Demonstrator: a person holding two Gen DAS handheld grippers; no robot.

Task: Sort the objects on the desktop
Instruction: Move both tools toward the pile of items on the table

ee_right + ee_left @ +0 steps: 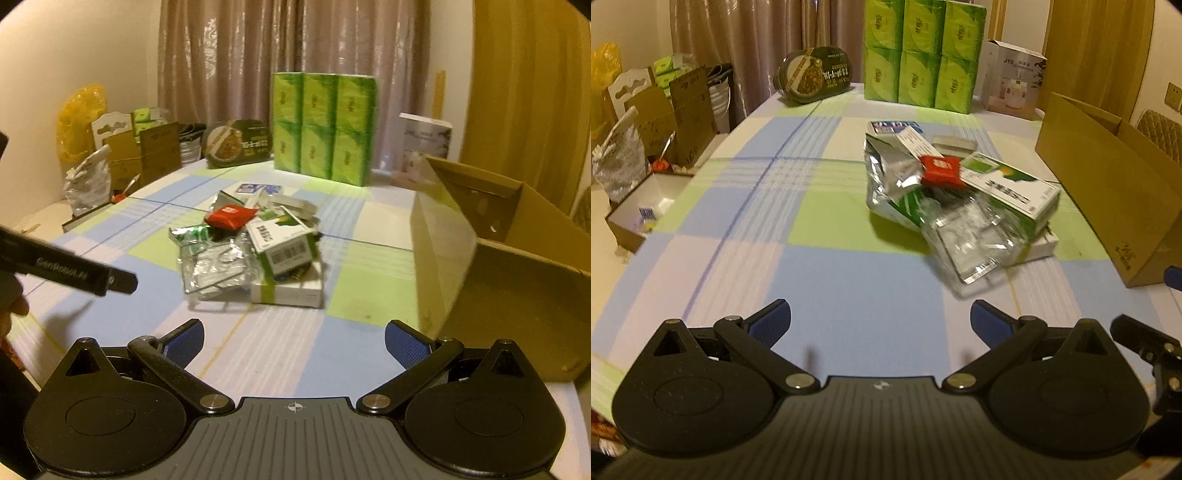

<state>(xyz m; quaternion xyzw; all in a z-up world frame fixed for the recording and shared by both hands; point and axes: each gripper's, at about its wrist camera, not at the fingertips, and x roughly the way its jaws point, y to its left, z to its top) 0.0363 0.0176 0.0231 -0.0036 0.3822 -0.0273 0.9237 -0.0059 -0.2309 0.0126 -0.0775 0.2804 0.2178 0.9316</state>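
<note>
We hold two grippers low over a checked tablecloth (827, 273). Our left gripper (881, 321) and right gripper (294, 341) both have their jaws spread wide, holding nothing. A heap of small things lies mid-table: a red packet (231, 216) on top, a green and white carton (284, 242), crinkly clear plastic (214, 267) and a flat white box (288, 291) underneath. These look light; the plastic probably slips and crumples, so the carton's stiff sides seem the safest grip. A large cardboard box (498, 266) stands open just right of the heap; its inside looks empty from here.
</note>
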